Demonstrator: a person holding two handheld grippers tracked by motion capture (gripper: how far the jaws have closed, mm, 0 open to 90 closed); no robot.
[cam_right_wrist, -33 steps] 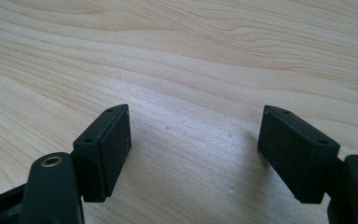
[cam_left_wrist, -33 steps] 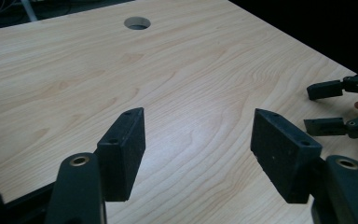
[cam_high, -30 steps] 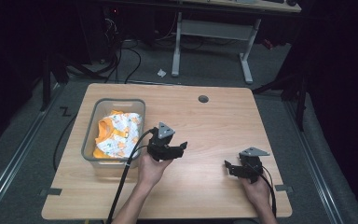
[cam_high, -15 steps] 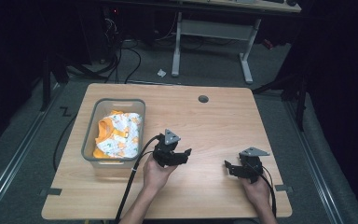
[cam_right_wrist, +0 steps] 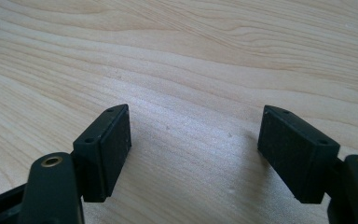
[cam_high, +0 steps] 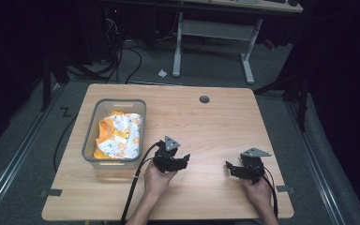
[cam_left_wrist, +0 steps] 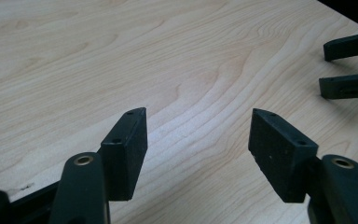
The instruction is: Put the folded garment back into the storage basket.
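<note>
One orange-and-white patterned cloth (cam_high: pixel 118 136) lies bunched in the clear plastic bin (cam_high: pixel 90 135), left of centre in the high view; it looks fully stowed, so little seems left for you. Your left gripper (cam_high: pixel 182 161) and right gripper (cam_high: pixel 229 167) rest lower centre and lower right, jaws spread, empty. Pale wooden table (cam_high: pixel 215 126); dark room, grey floor, probably cables upper left.

The left claw (cam_high: pixel 183 160) drew back from beside the bin (cam_high: pixel 115 133) toward the counter's (cam_high: pixel 215 122) middle, turning to face the right claw (cam_high: pixel 229 167).
</note>
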